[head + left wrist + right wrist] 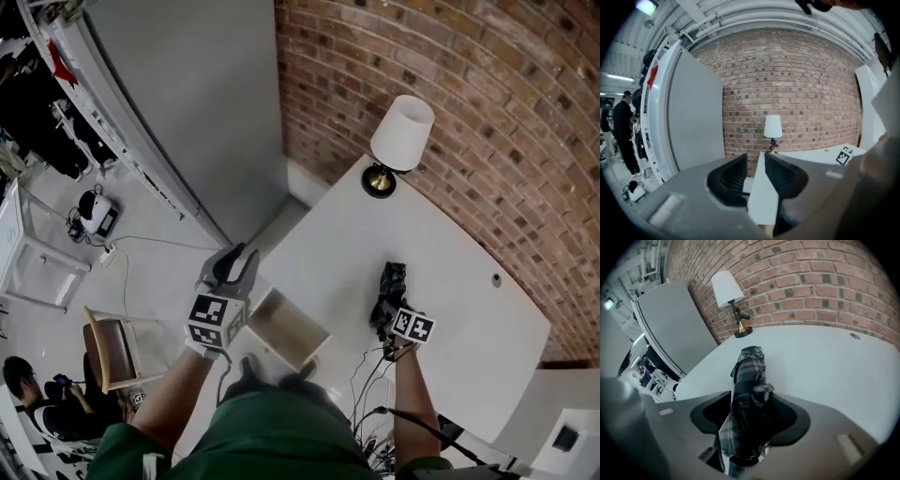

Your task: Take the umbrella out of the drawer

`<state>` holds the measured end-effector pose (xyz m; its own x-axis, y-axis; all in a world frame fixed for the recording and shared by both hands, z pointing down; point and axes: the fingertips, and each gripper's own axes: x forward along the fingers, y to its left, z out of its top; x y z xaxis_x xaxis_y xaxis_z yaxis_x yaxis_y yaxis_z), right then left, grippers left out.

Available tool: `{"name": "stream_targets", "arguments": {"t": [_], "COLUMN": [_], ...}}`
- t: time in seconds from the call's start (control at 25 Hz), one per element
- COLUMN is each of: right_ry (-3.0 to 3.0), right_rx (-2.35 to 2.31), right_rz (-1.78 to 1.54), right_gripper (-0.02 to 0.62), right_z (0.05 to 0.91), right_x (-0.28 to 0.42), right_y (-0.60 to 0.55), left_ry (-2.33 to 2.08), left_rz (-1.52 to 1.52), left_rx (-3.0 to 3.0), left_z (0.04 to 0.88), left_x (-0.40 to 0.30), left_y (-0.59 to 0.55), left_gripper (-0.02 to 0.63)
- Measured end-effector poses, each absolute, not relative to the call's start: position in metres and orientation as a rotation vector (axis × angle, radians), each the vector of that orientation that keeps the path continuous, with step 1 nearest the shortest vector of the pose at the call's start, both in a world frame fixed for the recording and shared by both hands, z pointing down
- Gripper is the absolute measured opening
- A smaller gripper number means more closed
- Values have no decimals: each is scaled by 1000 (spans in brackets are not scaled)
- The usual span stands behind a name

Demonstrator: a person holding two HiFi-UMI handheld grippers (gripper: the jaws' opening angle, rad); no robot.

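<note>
Now, umbrella (392, 281): we are seeing it lying folded on the white tabletop (469, 319), out of the drawer (286, 328), its far end pointing roughly toward the lamp (401, 136).
Right claw (751, 399): we are reading it as released. Its jaws are standing apart around the umbrella's near end, with a gap showing at one pad, so nothing is being squeezed.
Left claw (755, 161): it is hovering just beside the pulled-out drawer, jaws slightly apart and empty, with only the tabletop's edge showing through the gap.
Drawer: it is standing open and looking empty, its wooden inside showing.
Progress: we are judging the core of the task as done, with only the backing-off to come.
Risk, snagging: we are worrying that the umbrella's strap, bunching against the right pad, could be catching as the claw backs away and dragging the umbrella along.
Risk, rolling: being round and loosely bundled, the umbrella could be rolling toward the near edge of the smooth tabletop if nudged.
Risk, drawer: the left claw is sitting close enough to be bumping the open drawer on a careless swing.
</note>
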<state>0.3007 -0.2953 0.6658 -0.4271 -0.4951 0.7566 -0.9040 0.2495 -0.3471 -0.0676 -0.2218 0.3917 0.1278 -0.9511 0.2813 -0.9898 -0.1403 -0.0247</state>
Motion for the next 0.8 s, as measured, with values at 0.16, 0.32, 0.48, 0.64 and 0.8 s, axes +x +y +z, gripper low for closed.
{"name": "stream_targets", "arguments": {"t": [0.16,0.32,0.48,0.64,0.8], "right_ry": [-2100,-2139,-2201,-2266,-2314], "right_rx": [1354,1511,1661,1753,1792], "right_rz": [1026,889,776,677,533], "right_gripper": [238,236,233,222,205], "right_z": [633,587,528,472,426], "right_x": [313,334,345,336,316], "right_y": [-296,-299,-294,-279,-262], "left_ry": [-1941,-1949,-1927,-1890,-1843], "left_rz": [318,277,250,229,198], "left_rx": [2217,2246,2286,2336,2388], "left_z": [384,371,362,352,342], "left_x": [-70,-74,-78,-84,-88], "left_y": [-226,-232,-236,-234,-235], "left_gripper": [114,110,109,106,98]}}
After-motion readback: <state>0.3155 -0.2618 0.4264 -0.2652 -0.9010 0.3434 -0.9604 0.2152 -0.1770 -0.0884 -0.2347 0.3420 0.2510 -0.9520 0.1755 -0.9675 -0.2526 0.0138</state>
